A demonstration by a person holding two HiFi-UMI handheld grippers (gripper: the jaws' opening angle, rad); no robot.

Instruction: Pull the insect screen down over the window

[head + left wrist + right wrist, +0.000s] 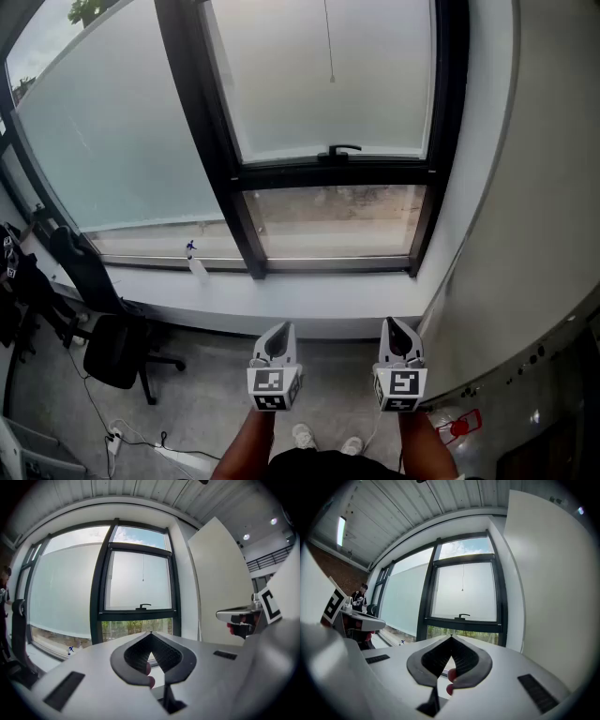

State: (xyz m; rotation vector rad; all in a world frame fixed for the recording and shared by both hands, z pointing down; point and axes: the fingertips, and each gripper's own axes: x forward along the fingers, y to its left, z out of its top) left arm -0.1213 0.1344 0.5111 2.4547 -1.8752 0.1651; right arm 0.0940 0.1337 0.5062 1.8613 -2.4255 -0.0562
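closest in, the person holds the left gripper and the right gripper side by side at waist height, a gap between them, both pointing roughly level at the wall under the window. in its own view the left gripper has its jaws pressed together at the tips with nothing between them, and the right gripper looks the same, tips meeting and empty. neither touches anything. the window stands well apart from them, past the white sill. its black handle sits on the crossbar, and a thin cord hangs over the pale upper pane, ending well above that handle. i cannot tell whether the insect screen is drawn over that pane. a spray bottle stands on the sill to the left.
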